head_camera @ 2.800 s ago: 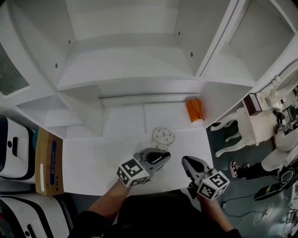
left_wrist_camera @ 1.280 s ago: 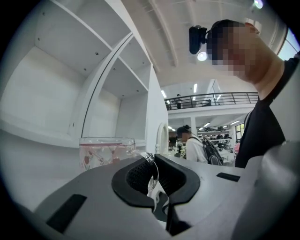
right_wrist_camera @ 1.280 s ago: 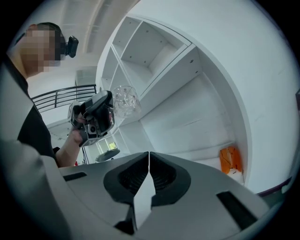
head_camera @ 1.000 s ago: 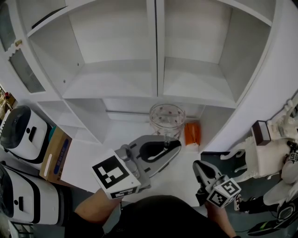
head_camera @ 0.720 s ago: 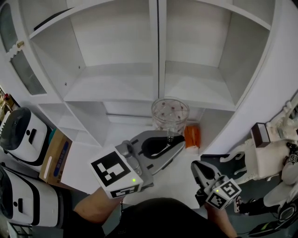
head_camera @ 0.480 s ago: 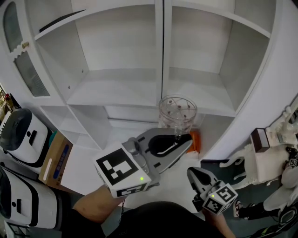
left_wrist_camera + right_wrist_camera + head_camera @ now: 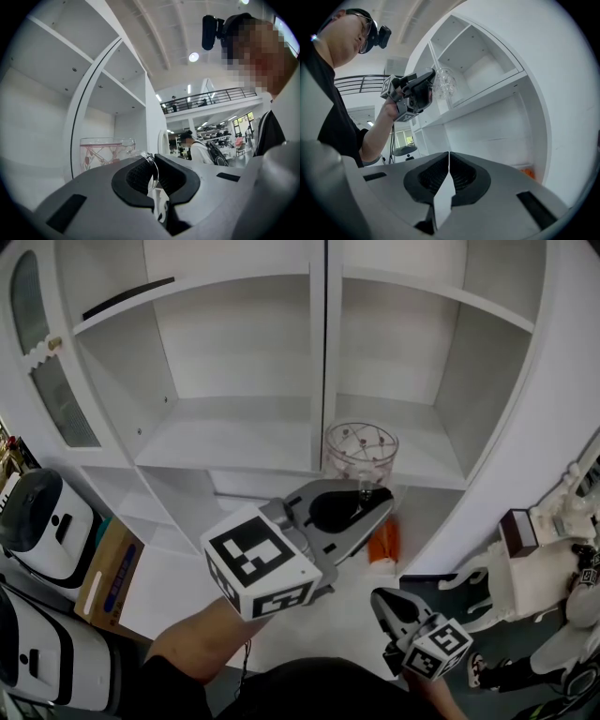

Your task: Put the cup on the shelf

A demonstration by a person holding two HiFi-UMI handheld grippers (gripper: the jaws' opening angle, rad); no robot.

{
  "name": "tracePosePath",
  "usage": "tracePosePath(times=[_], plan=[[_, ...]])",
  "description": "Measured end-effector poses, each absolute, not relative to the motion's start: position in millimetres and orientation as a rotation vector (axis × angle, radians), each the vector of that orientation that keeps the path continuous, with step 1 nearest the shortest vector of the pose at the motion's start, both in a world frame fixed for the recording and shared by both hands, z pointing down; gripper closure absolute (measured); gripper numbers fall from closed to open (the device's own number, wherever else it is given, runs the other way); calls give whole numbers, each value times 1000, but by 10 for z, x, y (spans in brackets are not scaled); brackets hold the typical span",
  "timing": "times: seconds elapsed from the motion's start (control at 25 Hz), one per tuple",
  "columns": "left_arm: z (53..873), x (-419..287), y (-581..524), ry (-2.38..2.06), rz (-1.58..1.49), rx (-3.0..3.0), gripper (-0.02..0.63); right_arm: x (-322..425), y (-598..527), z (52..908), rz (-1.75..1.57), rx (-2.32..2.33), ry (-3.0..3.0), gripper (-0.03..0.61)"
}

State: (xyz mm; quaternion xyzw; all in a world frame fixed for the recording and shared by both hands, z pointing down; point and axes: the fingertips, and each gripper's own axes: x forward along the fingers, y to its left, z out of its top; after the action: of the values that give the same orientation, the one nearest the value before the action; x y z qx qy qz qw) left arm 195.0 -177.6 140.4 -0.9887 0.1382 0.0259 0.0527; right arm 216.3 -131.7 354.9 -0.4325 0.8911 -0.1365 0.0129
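Just below left gripper [image 7: 373,505] tips: orange packet [image 7: 382,542] on tabletop [image 7: 178,587]. Well left of that gripper: cardboard box [image 7: 106,576] at tabletop edge, white-and-black machines [image 7: 33,521] beyond it. Right of right gripper [image 7: 382,601]: white carved furniture [image 7: 516,563].

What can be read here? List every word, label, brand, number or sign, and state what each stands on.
No text can be quoted: none is readable in any view.
Cardboard box: blue print, too blurred to read.
Marker cubes on the left gripper and right gripper: black-and-white square patterns, no letters or numbers.
Cup: red pattern only, no words.
Orange packet: no print can be made out.
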Motion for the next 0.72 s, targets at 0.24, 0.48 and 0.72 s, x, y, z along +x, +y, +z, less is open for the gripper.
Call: tracePosePath(times=[0.24, 0.48, 0.72], plan=[[1412, 2097, -1956, 436, 78, -2976, 592, 2277, -1326, 3624, -447, -1380, 2752, 561], [1493, 2238, -2129, 439, 70, -2993, 592, 2336, -1333, 3681, -473, -1392, 2738, 561], [1585, 2336, -2322, 463, 10, -2995, 592, 2419, -1359, 3723, -469, -1406, 2717, 561]])
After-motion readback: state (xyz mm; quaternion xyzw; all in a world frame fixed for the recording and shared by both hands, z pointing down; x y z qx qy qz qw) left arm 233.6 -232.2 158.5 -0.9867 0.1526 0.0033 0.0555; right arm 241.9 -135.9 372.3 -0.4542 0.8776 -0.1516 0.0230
